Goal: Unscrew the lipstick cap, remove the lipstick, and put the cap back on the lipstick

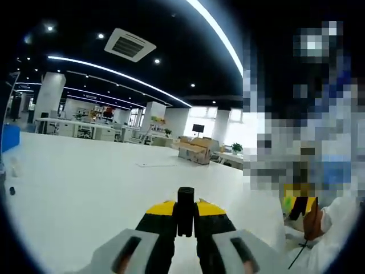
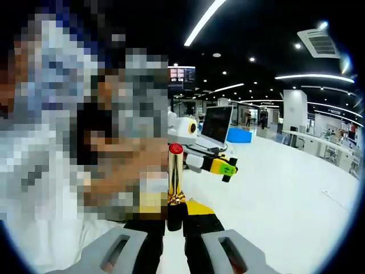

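Left gripper view: left gripper (image 1: 185, 220) has its yellow-tipped jaws clamped on the black cylindrical lipstick cap (image 1: 185, 210), held upright above the white glossy tabletop (image 1: 85, 188). Right gripper (image 1: 297, 206) shows to the right of the cap, well apart from it. Cardboard boxes (image 1: 197, 149) sit on the tabletop far behind the cap.

Right gripper view: right gripper (image 2: 175, 220) is closed on the black base of the gold-tube lipstick with red tip (image 2: 175, 177), upright, tip exposed, cap off. Left gripper (image 2: 219, 165) sits just right of the lipstick, farther back.
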`<state>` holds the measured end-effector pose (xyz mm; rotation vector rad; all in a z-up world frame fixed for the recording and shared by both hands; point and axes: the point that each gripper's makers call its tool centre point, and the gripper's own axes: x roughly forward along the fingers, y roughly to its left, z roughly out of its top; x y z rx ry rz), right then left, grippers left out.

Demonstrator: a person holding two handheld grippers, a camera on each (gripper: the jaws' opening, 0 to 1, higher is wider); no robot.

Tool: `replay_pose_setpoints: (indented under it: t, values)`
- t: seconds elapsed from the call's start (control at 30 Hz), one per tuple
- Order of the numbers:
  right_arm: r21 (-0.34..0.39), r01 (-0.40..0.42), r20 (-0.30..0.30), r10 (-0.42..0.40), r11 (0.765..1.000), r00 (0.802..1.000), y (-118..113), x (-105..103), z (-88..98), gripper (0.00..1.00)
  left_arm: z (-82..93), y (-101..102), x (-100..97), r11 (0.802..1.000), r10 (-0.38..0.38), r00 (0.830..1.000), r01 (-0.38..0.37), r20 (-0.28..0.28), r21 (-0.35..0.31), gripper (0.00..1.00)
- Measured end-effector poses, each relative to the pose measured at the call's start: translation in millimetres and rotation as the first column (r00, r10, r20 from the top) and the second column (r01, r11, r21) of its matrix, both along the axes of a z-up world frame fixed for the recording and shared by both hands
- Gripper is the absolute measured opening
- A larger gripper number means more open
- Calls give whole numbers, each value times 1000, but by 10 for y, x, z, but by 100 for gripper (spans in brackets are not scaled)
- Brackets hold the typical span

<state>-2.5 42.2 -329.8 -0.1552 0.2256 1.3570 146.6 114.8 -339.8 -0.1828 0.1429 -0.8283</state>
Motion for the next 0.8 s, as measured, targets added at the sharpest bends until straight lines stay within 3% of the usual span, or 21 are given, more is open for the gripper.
replay_pose_setpoints:
  t: [0.7, 0.8]
  values:
    - [-5, -7, -5, 7, 1000, 1000, 25, -6, -21, 11, -167, 24, 92, 1000, 18, 999, -18, -37, 21, 13]
    - [-2, -4, -4, 4, 1000, 1000, 12, 5, -9, 11, -244, 26, 115, 999, 26, 998, -23, -62, 39, 13]
